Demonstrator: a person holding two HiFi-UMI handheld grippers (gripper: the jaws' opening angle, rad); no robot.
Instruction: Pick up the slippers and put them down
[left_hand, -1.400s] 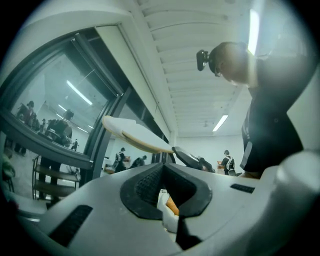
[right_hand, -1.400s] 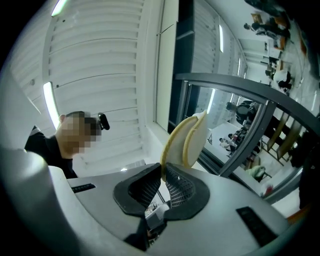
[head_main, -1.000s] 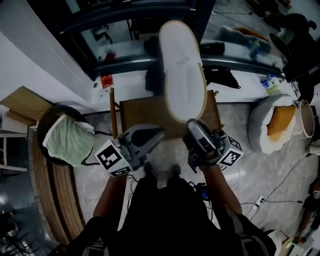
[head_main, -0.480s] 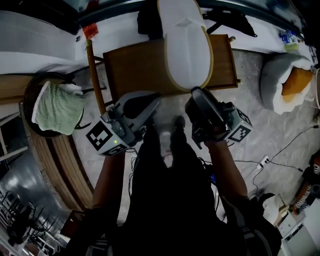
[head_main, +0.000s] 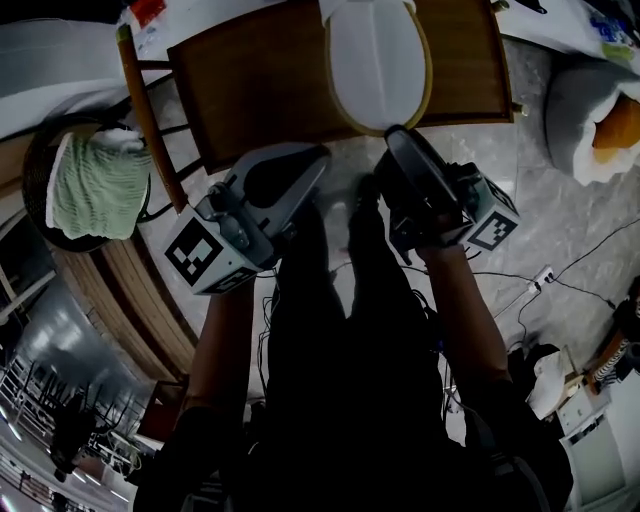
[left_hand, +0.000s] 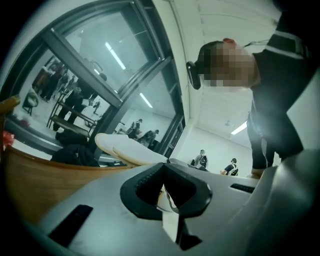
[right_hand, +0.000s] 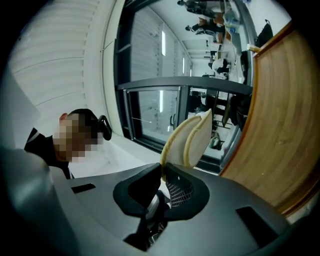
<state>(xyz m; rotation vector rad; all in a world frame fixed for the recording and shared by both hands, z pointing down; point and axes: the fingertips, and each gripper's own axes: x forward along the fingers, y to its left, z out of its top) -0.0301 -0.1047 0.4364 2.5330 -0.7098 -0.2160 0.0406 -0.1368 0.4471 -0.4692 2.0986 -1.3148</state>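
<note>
A pair of white slippers (head_main: 378, 60) with tan rims, pressed sole to sole, hangs over the brown wooden chair seat (head_main: 260, 90). My right gripper (head_main: 392, 135) is shut on their heel end, and in the right gripper view the two soles (right_hand: 192, 137) rise straight out of its jaws (right_hand: 164, 177). My left gripper (head_main: 325, 152) sits close beside the heel, to its left. In the left gripper view the slippers (left_hand: 127, 150) run from its closed jaws (left_hand: 162, 176) out to the left, and a pale rim shows in the slit. The chair (left_hand: 40, 180) lies just below.
A green towel (head_main: 95, 185) lies in a dark round basket left of the chair. At the upper right a white and orange cushion (head_main: 600, 110) lies on the floor. Cables and a power strip (head_main: 545, 275) run across the marble floor. The person's legs (head_main: 330, 300) stand right behind the chair.
Both grippers have come down together with the slippers, which now hang lower over the chair seat. The head view has tilted further down. Neither grip has changed.
</note>
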